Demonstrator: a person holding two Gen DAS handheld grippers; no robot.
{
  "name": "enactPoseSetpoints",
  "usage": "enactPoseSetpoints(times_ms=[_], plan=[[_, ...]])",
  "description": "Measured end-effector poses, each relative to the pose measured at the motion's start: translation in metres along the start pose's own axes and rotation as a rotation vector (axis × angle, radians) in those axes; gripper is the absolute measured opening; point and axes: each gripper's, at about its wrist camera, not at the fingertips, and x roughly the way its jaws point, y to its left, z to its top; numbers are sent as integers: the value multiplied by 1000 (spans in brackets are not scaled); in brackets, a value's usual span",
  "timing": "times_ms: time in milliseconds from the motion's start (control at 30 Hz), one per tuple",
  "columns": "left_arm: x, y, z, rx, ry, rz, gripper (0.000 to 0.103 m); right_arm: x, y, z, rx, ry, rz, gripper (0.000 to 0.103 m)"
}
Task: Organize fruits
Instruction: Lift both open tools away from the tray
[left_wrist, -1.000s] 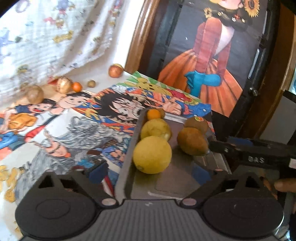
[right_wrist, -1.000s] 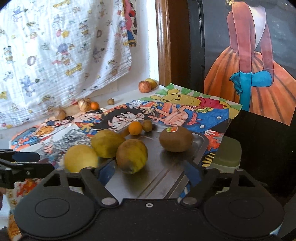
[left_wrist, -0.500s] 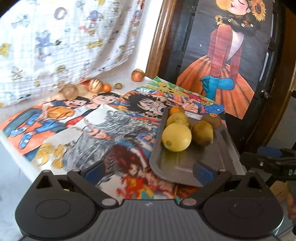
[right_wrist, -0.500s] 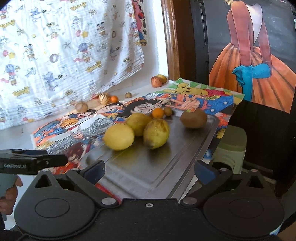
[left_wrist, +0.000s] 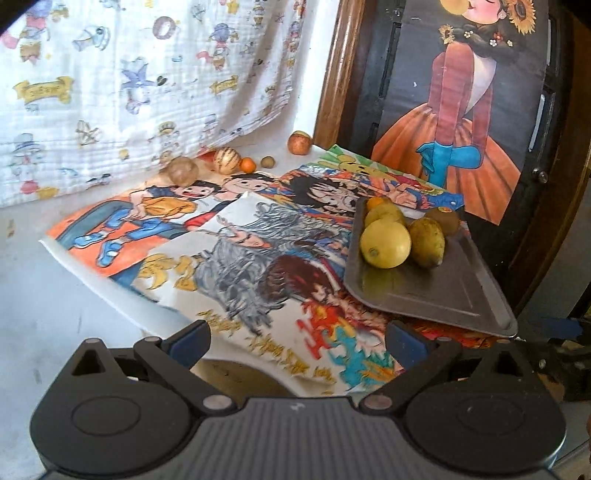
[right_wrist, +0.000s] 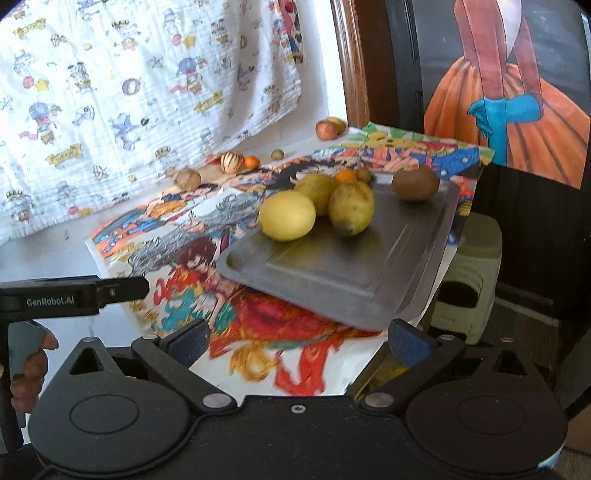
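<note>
A grey metal tray (left_wrist: 436, 295) lies on the cartoon posters at the right. At its far end sit a yellow lemon (left_wrist: 385, 243), a second lemon (right_wrist: 318, 187), a greenish-yellow fruit (left_wrist: 426, 242), a brown kiwi (left_wrist: 443, 219) and a small orange (right_wrist: 346, 175). My left gripper (left_wrist: 297, 338) is open and empty, short of the tray and to its left. My right gripper (right_wrist: 299, 338) stands wide open and empty just before the tray's (right_wrist: 332, 280) near edge. In the right wrist view the left gripper (right_wrist: 122, 290) reaches in from the left, a hand under it.
Loose fruits lie along the back by the patterned cloth (left_wrist: 129, 81): a reddish apple (left_wrist: 299, 143), a striped fruit (left_wrist: 226, 160), a tiny orange (left_wrist: 248, 165), a small nut (left_wrist: 267, 161) and a brown round fruit (left_wrist: 183, 171). A green stool (right_wrist: 472, 266) stands beyond the table's right edge.
Both grippers have drawn back from the tray, which now lies farther off in each view. The right jaws have spread wider. The fruits on the tray have not moved.
</note>
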Motion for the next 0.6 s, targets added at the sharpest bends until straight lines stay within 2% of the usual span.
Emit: enactPoseSetpoints(times_ms=[300, 600], plan=[[-7, 19, -5, -44, 14, 12, 103, 1, 26, -5, -12, 19, 23, 102], [-6, 35, -4, -75, 17, 67, 103, 6, 40, 4, -43, 14, 42, 102]])
